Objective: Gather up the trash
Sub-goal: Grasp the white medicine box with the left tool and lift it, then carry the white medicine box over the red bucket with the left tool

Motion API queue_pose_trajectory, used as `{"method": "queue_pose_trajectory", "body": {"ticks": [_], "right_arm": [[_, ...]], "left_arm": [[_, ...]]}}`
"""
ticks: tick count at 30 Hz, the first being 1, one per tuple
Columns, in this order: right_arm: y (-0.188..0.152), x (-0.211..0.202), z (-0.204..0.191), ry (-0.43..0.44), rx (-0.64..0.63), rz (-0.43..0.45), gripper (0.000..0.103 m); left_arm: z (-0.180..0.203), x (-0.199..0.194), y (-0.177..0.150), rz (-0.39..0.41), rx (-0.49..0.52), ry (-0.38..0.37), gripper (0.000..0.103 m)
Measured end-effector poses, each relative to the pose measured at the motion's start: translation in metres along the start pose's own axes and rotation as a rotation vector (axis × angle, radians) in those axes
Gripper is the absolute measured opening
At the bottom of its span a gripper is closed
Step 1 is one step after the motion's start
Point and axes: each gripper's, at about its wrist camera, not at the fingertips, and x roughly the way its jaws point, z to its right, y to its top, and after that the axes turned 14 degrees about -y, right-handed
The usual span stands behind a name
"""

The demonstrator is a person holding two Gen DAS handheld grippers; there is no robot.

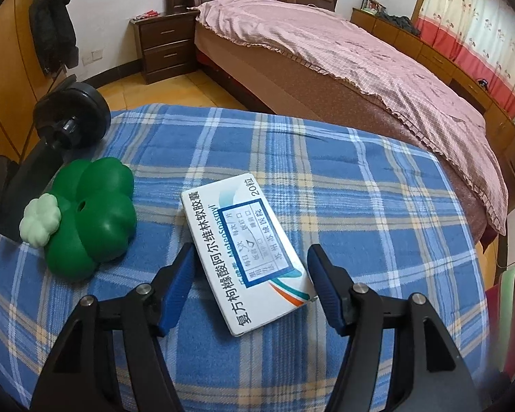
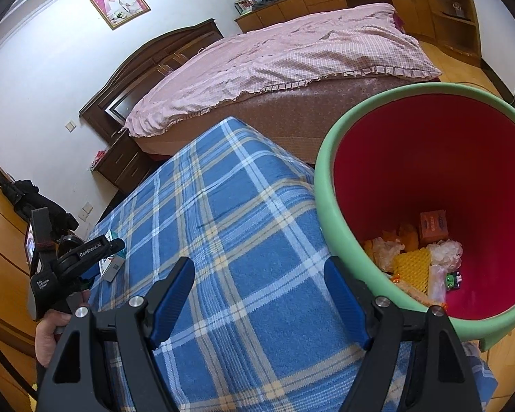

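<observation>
Patience matters now: white cardboard medicine box (image 1: 245, 252) lies flat on the blue plaid blanket surface (image 1: 360, 206), between the released jaws of the left gripper (image 1: 252, 271). Centre them across its narrow sides before squeezing. Right gripper (image 2: 261, 298) waits released beside that box's destination, the green-rimmed red bin (image 2: 329, 206).

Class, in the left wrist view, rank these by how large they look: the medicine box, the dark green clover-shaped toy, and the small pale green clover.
1 and 2. Medicine box and dark green clover toy: they look alike in size, so unranked.
3. Pale green clover, clearly smallest.
</observation>
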Motion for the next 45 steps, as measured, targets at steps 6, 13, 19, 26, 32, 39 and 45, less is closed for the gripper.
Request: {"method": "queue_pose_trajectory", "body": {"ticks": [6, 13, 19, 26, 32, 39, 45], "right_arm": [[0.0, -0.004, 0.003, 0.002, 0.006, 0.008, 0.08], [-0.003, -0.018, 0.01, 0.003, 0.017, 0.028, 0.08], [-0.005, -0.03, 0.018, 0.0, 0.031, 0.044, 0.08], [-0.006, -0.048, 0.032, -0.004, 0.056, 0.076, 0.08], [-0.006, -0.061, 0.05, -0.022, 0.087, 0.106, 0.08], [-0.002, -0.073, 0.085, -0.062, 0.15, 0.134, 0.08], [-0.001, -0.082, 0.113, -0.108, 0.192, 0.16, 0.08]], "left_arm": [[0.005, -0.011, -0.011, -0.006, 0.003, -0.065, 0.065], [0.028, -0.038, -0.024, 0.009, 0.052, -0.147, 0.065], [0.053, -0.061, -0.033, 0.025, 0.102, -0.216, 0.065], [0.085, -0.082, -0.046, 0.023, 0.161, -0.3, 0.065], [0.119, -0.092, -0.057, 0.016, 0.229, -0.356, 0.065], [0.156, -0.096, -0.07, -0.013, 0.29, -0.423, 0.065], [0.195, -0.094, -0.086, -0.04, 0.376, -0.475, 0.065]]}}
